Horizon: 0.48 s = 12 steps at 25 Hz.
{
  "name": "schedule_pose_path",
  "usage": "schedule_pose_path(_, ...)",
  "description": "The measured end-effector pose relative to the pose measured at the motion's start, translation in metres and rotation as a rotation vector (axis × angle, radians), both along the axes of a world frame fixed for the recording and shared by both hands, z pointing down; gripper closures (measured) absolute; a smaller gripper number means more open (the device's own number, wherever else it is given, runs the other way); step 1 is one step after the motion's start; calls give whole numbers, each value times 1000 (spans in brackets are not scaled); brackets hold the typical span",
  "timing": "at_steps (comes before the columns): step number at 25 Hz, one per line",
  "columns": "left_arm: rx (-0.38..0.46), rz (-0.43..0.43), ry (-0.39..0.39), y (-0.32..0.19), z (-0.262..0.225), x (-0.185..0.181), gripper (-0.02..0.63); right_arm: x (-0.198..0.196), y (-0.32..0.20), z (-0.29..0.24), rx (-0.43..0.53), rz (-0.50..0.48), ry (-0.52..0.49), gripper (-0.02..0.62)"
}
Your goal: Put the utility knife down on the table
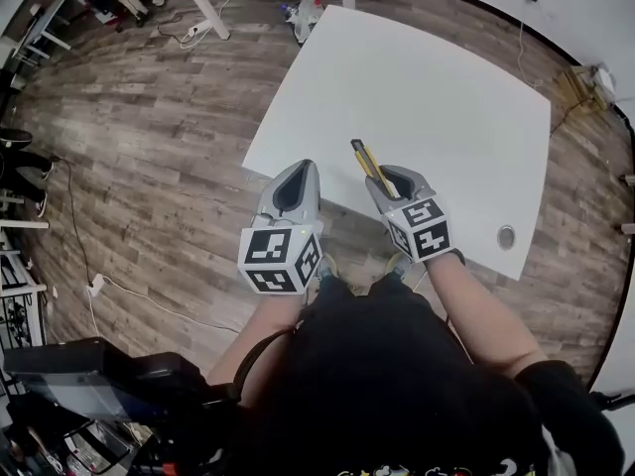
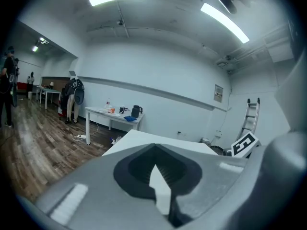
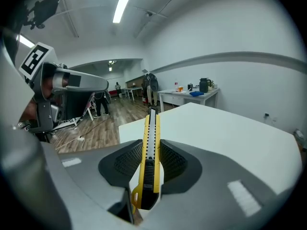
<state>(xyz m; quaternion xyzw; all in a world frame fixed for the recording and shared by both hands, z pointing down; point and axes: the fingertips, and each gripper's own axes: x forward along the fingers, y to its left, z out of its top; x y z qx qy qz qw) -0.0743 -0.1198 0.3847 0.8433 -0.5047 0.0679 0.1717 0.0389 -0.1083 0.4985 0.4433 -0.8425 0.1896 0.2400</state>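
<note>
A yellow and black utility knife (image 1: 368,164) is clamped between the jaws of my right gripper (image 1: 390,182), its front end pointing away over the near edge of the white table (image 1: 446,97). In the right gripper view the knife (image 3: 149,152) runs straight out between the ribbed pads (image 3: 173,163), above the table (image 3: 230,128). My left gripper (image 1: 294,178) hovers beside it at the table's near edge, shut and holding nothing. The left gripper view shows its own jaws (image 2: 154,150) together, with the table (image 2: 160,139) beyond them.
A round cable hole (image 1: 506,236) sits near the table's right front corner. Wooden floor (image 1: 149,147) lies to the left, with a power strip (image 1: 195,30) and cables. A second table (image 2: 112,115) with a kettle and a ladder (image 2: 252,116) stand by the wall.
</note>
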Motion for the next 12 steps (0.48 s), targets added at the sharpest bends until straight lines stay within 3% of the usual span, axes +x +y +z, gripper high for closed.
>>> schedule_pose_path(12, -98, -94, 25, -15, 44, -40, 605, -32, -45, 70, -144, -101, 112, 459)
